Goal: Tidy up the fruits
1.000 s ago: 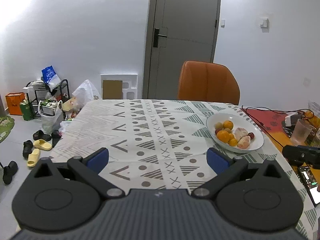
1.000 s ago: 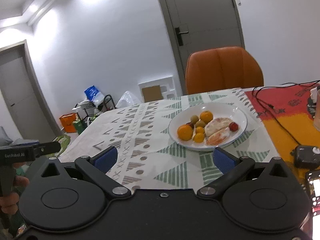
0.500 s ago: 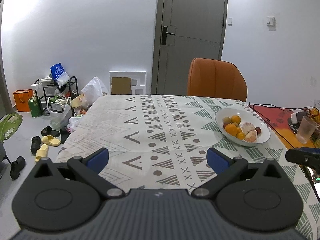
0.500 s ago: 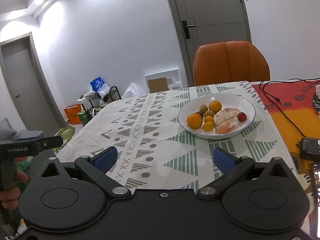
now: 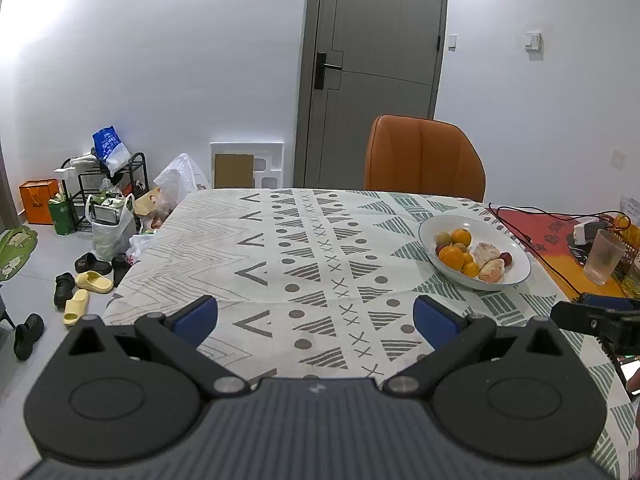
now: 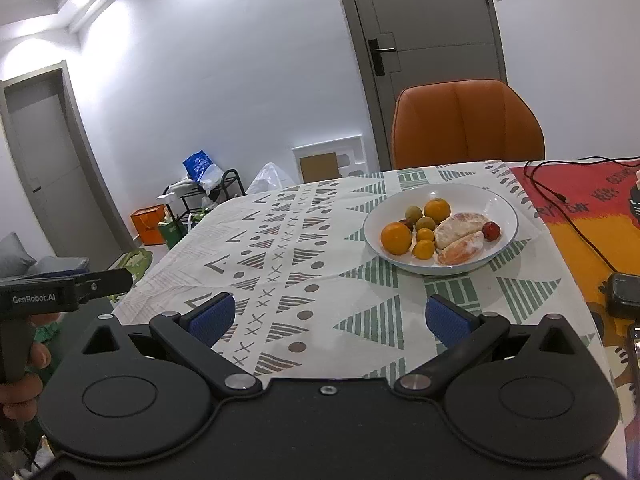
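Note:
A white bowl [image 5: 516, 246] [image 6: 472, 196] stands on the right half of the patterned tablecloth [image 5: 304, 248] [image 6: 288, 256]. It holds oranges [image 6: 396, 238], small green fruits [image 6: 414, 213], peeled citrus pieces [image 6: 460, 226] and a red fruit [image 6: 491, 230]. My left gripper [image 5: 316, 316] hangs open over the near table edge, well left of the bowl, with nothing between its fingers. My right gripper [image 6: 328, 318] is open too, just in front of the bowl and a little left of it, also empty.
An orange chair [image 5: 424, 160] [image 6: 468, 124] stands at the far table edge. To the right lie a red-orange mat [image 6: 592, 216], black cables [image 5: 532, 216], a plastic cup [image 5: 604, 256] and a phone. Shoes, bags and a rack [image 5: 104, 184] crowd the floor left.
Both grippers have drawn back and risen from the table, so more tablecloth shows and the bowl looks farther. Both stay open and empty.

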The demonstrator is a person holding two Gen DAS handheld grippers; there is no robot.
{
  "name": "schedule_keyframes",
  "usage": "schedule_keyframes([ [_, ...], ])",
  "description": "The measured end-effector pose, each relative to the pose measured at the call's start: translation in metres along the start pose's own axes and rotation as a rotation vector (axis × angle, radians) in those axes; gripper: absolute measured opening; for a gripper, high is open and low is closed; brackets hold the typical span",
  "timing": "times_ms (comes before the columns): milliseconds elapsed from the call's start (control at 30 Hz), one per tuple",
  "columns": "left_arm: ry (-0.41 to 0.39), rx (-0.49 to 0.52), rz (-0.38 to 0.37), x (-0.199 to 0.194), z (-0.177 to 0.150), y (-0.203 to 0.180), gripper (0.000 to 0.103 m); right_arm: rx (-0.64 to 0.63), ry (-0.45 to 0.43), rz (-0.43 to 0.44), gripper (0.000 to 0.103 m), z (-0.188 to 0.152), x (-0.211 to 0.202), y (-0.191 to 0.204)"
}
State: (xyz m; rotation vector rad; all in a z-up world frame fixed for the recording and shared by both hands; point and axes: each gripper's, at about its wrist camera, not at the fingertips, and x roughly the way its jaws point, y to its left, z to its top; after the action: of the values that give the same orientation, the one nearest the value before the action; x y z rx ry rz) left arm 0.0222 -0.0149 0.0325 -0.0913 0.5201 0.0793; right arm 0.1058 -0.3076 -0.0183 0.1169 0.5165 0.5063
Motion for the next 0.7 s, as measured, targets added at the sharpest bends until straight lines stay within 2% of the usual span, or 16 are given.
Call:
schedule_keyframes([
  [700, 0.004, -0.006, 0.003, 0.0, -0.0018, 0.0028, 0.103, -0.006, -0.001, 0.006, 0.103, -0.0008, 0.0024, 0.0024],
])
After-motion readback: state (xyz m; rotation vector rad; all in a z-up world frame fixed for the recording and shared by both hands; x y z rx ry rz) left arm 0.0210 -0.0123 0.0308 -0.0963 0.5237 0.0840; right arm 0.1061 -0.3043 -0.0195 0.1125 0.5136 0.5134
